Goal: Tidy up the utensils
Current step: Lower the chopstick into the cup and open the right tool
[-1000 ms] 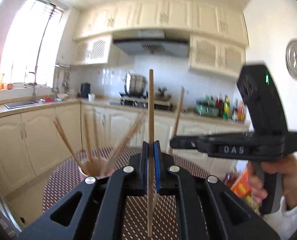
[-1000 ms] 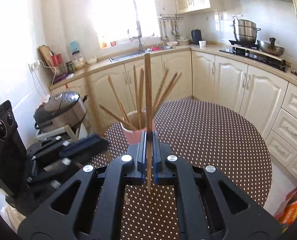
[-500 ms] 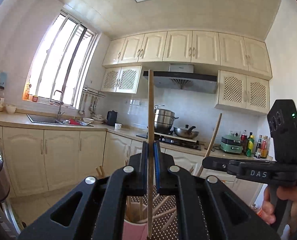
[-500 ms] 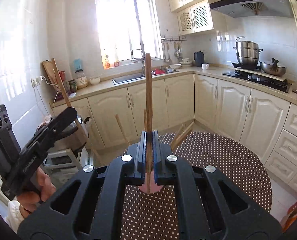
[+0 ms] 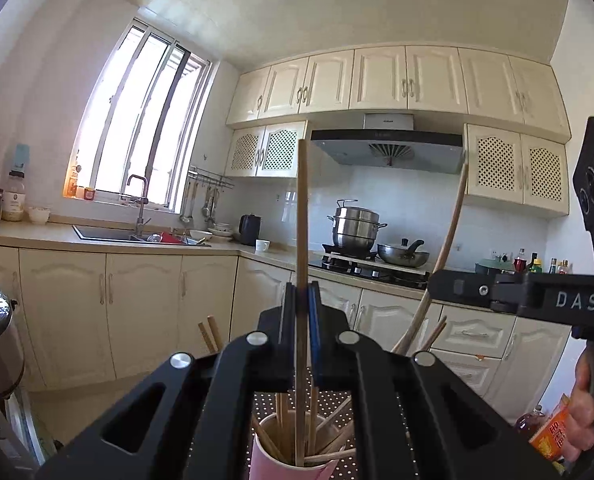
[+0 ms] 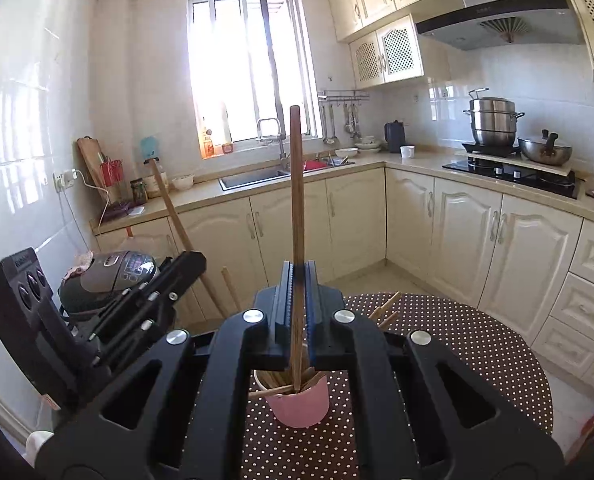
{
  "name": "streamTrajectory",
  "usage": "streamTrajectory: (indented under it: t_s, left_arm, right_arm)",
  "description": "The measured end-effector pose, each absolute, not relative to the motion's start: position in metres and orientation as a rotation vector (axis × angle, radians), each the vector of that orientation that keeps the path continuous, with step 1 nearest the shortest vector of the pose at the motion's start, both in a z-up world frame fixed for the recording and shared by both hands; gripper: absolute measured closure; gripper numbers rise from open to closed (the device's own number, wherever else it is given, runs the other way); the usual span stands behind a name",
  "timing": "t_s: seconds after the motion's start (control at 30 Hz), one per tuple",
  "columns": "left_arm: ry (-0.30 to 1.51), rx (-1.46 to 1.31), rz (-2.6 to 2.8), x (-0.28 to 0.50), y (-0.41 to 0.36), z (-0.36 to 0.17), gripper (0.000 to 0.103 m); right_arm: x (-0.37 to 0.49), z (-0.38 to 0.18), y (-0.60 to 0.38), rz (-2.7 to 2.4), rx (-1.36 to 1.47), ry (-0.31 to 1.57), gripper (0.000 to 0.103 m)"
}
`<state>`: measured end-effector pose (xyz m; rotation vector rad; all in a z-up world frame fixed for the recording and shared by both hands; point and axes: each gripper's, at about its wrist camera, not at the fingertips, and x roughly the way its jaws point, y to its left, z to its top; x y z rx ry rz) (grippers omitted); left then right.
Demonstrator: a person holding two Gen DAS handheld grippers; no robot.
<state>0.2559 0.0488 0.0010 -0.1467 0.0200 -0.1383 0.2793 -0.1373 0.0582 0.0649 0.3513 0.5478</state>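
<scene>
A pink cup [image 5: 281, 466] holding several wooden chopsticks stands on the dotted brown table [image 6: 457, 344]; it also shows in the right wrist view [image 6: 299, 404]. My left gripper [image 5: 301, 300] is shut on a light wooden chopstick [image 5: 301, 208], held upright with its lower tip inside the cup. My right gripper [image 6: 297, 280] is shut on a darker wooden chopstick [image 6: 295, 184], also upright with its lower end in the cup. Each gripper shows in the other's view: the right one [image 5: 529, 292] with its chopstick [image 5: 449, 240], the left one [image 6: 137, 304] with its chopstick [image 6: 173, 216].
Kitchen counters with a sink [image 6: 253, 176] and a stove with pots [image 6: 497, 124] run behind the round table. A rice cooker [image 6: 113, 276] stands at the left. An orange packet [image 5: 553, 436] lies at the right by my hand.
Both grippers have tilted up and lowered over the cup; both chopsticks' lower tips have moved into the cup. The jaws stay shut.
</scene>
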Motion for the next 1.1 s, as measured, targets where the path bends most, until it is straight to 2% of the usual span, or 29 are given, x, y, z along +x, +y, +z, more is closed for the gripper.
streamTrajectory:
  t_s: [0.33,0.4,0.43,0.47,0.8,1.1]
  left_arm:
    - [0.116,-0.152,-0.16,0.264,0.051,-0.021,0.096]
    - [0.118,-0.154,-0.154,0.262,0.053,-0.022,0.087]
    - [0.119,-0.153,-0.15,0.261,0.053,-0.022,0.069]
    - [0.113,-0.154,-0.144,0.259,0.053,-0.022,0.065]
    - [0.126,-0.151,-0.101,0.252,0.062,-0.022,0.06]
    - [0.178,-0.14,-0.041,0.249,0.07,-0.024,0.049]
  right_arm:
    - [0.286,0.04,-0.129,0.558,0.051,0.412,0.097]
    - [0.288,0.037,-0.128,0.559,0.05,0.424,0.097]
    - [0.289,0.037,-0.127,0.559,0.048,0.428,0.097]
    - [0.29,0.035,-0.126,0.559,0.047,0.433,0.097]
    - [0.292,0.017,-0.119,0.557,0.046,0.47,0.097]
    - [0.292,0.002,-0.112,0.565,0.038,0.5,0.097]
